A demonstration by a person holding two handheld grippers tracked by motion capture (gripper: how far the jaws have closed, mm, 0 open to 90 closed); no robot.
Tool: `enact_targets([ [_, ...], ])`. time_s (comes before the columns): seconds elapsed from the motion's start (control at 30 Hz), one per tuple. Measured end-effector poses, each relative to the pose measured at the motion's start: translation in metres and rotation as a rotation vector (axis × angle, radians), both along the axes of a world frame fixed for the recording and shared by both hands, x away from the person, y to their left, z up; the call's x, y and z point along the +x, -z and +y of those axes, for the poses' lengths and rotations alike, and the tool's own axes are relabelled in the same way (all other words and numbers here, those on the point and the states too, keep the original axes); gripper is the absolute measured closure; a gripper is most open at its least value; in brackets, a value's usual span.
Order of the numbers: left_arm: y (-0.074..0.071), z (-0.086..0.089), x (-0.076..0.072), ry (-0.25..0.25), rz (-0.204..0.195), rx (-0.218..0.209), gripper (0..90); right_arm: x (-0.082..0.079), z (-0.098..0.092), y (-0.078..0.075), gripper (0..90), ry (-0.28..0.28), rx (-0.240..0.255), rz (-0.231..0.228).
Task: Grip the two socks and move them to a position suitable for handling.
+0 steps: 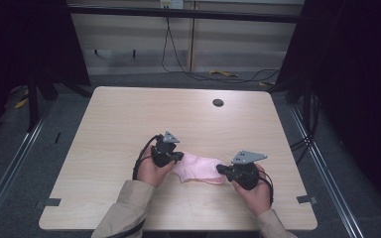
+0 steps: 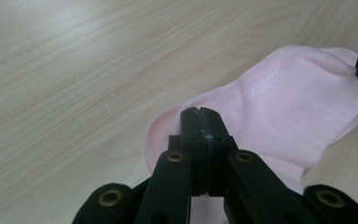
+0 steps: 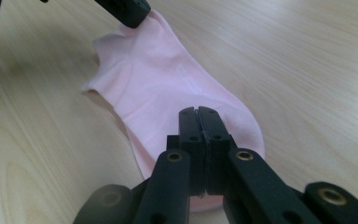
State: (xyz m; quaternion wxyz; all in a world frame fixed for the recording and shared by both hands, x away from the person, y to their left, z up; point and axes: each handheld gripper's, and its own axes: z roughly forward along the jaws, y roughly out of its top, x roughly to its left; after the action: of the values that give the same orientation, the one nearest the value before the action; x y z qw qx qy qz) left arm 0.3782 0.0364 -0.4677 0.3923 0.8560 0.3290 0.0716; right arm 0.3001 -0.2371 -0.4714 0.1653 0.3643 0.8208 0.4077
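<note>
Item: pink sock (image 1: 200, 168), lying flat on wooden table (image 1: 129, 119), stretched between the two tools.
Left gripper (image 2: 200, 114): jaws pressed together, pinching the sock's rounded end directly beneath its tips.
Right gripper (image 3: 199, 114): jaws pressed together, clamping the opposite end; sock extends straight ahead towards the other tool.

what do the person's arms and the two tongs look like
Both tongs, left and right, are black, each topped by a grey three-cornered plate and trailing a black cable. Close up, the flat jaws hang on link arms with brass-coloured pivots. Both sleeves are beige.
</note>
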Motion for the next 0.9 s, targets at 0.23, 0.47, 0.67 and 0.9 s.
enact_targets([
  [0.23,-0.006,0.001,0.000,-0.002,0.005,-0.007,89.6,-0.002,-0.006,-0.012,89.2,-0.001,0.037,-0.019],
  [0.47,-0.014,-0.002,0.000,0.007,0.008,-0.016,89.6,-0.002,-0.012,-0.020,89.1,0.006,0.051,-0.036],
  [0.67,-0.006,-0.004,0.004,-0.002,0.019,0.004,89.5,0.002,-0.013,-0.014,89.1,0.011,0.031,-0.019],
  [0.9,0.002,-0.001,0.012,-0.015,0.018,0.040,89.3,0.008,-0.008,-0.003,89.1,-0.007,0.016,0.008],
])
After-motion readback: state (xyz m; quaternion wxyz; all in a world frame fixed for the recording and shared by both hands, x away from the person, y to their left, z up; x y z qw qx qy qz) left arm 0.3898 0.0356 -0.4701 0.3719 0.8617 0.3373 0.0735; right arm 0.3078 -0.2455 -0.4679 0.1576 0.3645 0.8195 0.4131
